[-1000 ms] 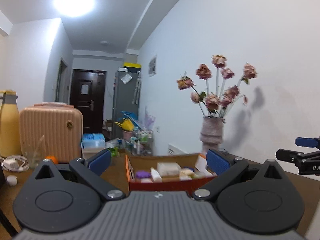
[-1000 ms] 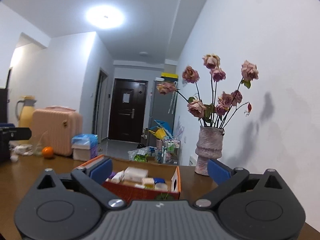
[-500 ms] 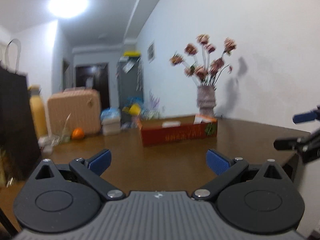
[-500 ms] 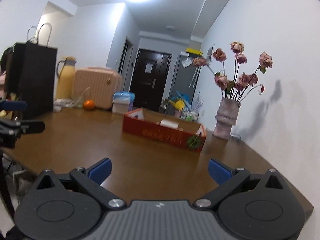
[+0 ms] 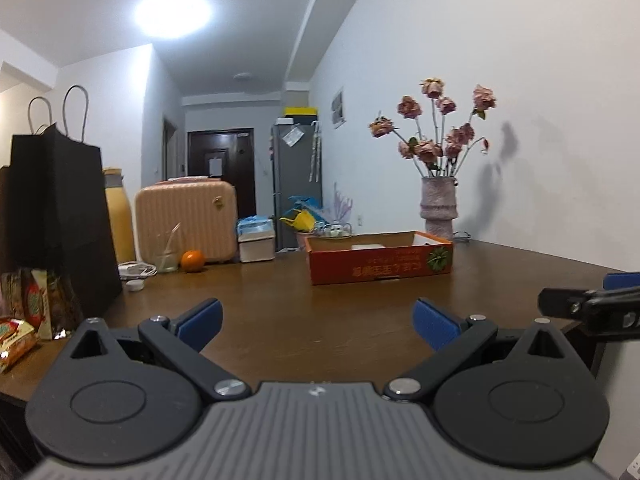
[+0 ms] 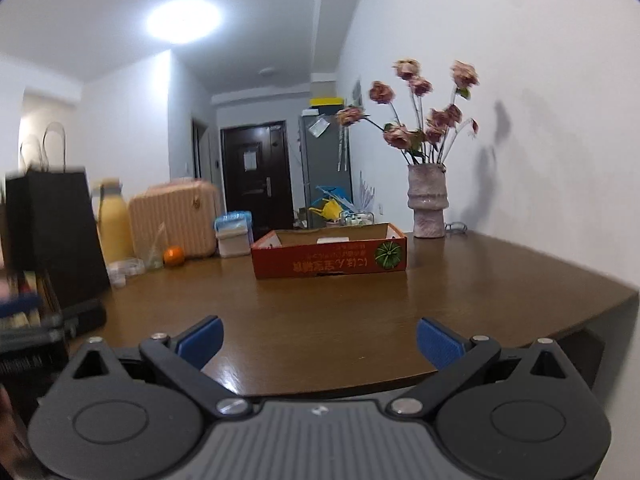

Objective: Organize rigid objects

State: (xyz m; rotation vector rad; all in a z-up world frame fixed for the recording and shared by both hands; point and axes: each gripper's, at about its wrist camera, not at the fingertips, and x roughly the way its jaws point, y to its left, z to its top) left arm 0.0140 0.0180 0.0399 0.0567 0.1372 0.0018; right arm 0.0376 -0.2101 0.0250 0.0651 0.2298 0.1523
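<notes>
A red cardboard box (image 5: 380, 266) (image 6: 330, 262) sits far back on the brown table (image 5: 280, 308) (image 6: 360, 308); a white item shows inside it, the rest is hidden by its wall. My left gripper (image 5: 316, 322) is open and empty, low over the table's near edge. My right gripper (image 6: 318, 338) is open and empty, at the table's front edge. The right gripper also shows at the right edge of the left wrist view (image 5: 592, 306). The left gripper shows blurred at the left of the right wrist view (image 6: 36, 328).
A vase of dried roses (image 5: 436, 208) (image 6: 428, 204) stands beside the box by the wall. At the left are a black paper bag (image 5: 56, 216), snack packets (image 5: 24, 320), a yellow flask (image 5: 118, 216), a pink case (image 5: 186, 220), an orange (image 5: 193, 260) and a tissue box (image 5: 256, 240).
Both grippers have pulled back from right over the box to the table's near edge. The box now looks far off. Both stay open and empty.
</notes>
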